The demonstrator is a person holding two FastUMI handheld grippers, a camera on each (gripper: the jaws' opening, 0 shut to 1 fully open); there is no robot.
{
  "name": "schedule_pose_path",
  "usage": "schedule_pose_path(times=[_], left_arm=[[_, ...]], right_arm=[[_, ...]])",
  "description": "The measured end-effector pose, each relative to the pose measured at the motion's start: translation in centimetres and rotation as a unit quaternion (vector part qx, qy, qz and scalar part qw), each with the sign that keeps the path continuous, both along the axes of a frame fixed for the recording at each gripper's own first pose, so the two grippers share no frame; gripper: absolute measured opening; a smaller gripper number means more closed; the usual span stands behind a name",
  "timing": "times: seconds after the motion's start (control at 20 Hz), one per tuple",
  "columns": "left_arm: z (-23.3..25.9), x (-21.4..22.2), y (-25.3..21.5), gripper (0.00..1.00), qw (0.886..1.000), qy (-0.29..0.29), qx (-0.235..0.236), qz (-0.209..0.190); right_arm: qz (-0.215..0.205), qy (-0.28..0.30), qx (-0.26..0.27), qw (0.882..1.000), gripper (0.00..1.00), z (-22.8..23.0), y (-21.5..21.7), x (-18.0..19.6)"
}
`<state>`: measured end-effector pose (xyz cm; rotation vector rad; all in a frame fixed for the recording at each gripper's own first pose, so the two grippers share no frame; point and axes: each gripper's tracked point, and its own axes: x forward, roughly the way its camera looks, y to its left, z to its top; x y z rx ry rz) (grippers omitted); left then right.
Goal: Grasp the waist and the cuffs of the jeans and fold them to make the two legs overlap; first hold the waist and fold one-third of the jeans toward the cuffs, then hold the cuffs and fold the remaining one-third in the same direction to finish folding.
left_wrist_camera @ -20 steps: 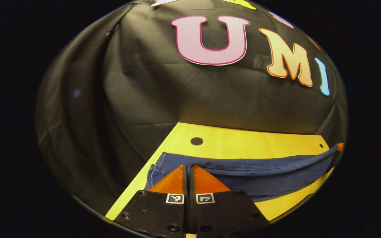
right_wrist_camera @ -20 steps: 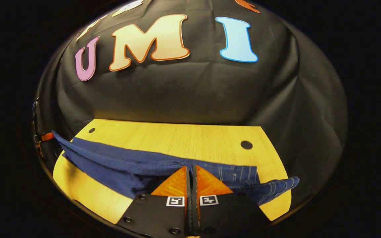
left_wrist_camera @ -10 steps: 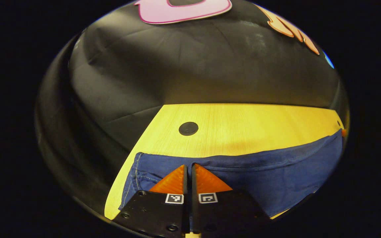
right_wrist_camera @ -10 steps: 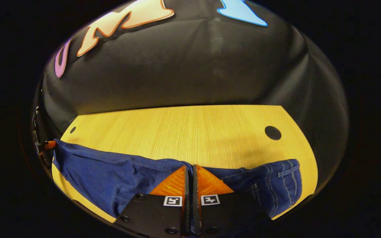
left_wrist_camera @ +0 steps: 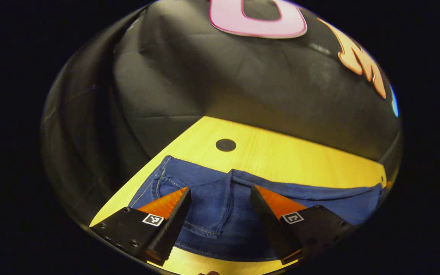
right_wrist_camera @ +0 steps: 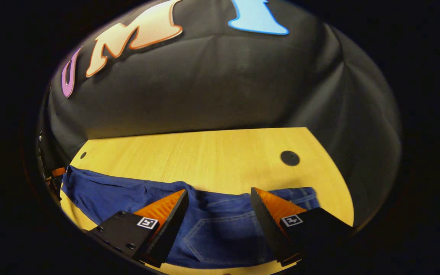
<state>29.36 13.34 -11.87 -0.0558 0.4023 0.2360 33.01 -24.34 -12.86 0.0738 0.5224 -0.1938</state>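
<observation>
Scene: a pair of dark blue jeans (left_wrist_camera: 220, 206) is lying flat across a pale wooden table (left_wrist_camera: 281, 152), running lengthwise from one hand-held gripper to the other, with a black cloth wall behind.

Left hand-held gripper (left_wrist_camera: 220, 200): its fingers are standing wide apart, gripping nothing, hovering just over the cuff end, where a stitched hem is curving along the table's near-left corner.

Right hand-held gripper (right_wrist_camera: 219, 200): it is also spread wide and empty, poised over the waist end, where a back pocket outline and seam lines are showing between the fingers.

Legs: one layer of cloth is lying over another at the cuff end, so the legs appear to be overlapping already — a judgement, not certain.

Table detail: a round dark hole (left_wrist_camera: 225, 145) is sitting in the wood just beyond the cuffs.

Handling: denim is likely behaving as a soft but fairly heavy cloth — draping and sagging when lifted, not slippery, not fragile.

Where to grip: the thick stitched waistband is offering the firmest bite for the first fold toward the cuffs; pinching both layers together should be keeping the legs aligned.
</observation>
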Motion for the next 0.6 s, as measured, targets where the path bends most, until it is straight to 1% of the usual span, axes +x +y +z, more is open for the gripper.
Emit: schedule_pose_path(times=[0.05,0.15,0.25,0.4,0.45,0.5,0.6], left_arm=[[0.3,-0.4,0.2,0.96,1.0,-0.015,-0.003,-0.002],[0.5,-0.8,-0.8,0.97,0.999,-0.032,-0.005,-0.004],[0.4,-1.2,-1.0,0.96,0.999,-0.038,0.0,-0.004],[0.3,-0.8,-0.7,0.95,0.999,-0.041,0.01,0.009],[0.3,-0.6,-0.8,0.95,0.999,-0.046,0.01,0.01],[0.3,-0.6,-0.9,0.96,0.999,-0.05,0.008,0.008],[0.4,-0.7,-0.6,0.96,0.999,-0.053,0.008,0.001]], right_arm=[[-0.011,-0.001,0.001,1.0,1.0,0.5,-1.4,-1.0],[-0.034,0.002,-0.004,0.999,1.0,0.8,-4.2,-3.2],[-0.054,0.017,-0.012,0.998,1.0,0.1,-7.2,-5.7],[-0.077,0.042,-0.005,0.996,1.0,-1.8,-10.5,-8.8],[-0.084,0.051,0.002,0.995,0.96,-2.6,-11.2,-9.5],[-0.088,0.058,0.014,0.994,0.99,-3.5,-11.3,-9.9],[-0.091,0.074,0.044,0.992,0.97,-5.3,-11.1,-10.5]])
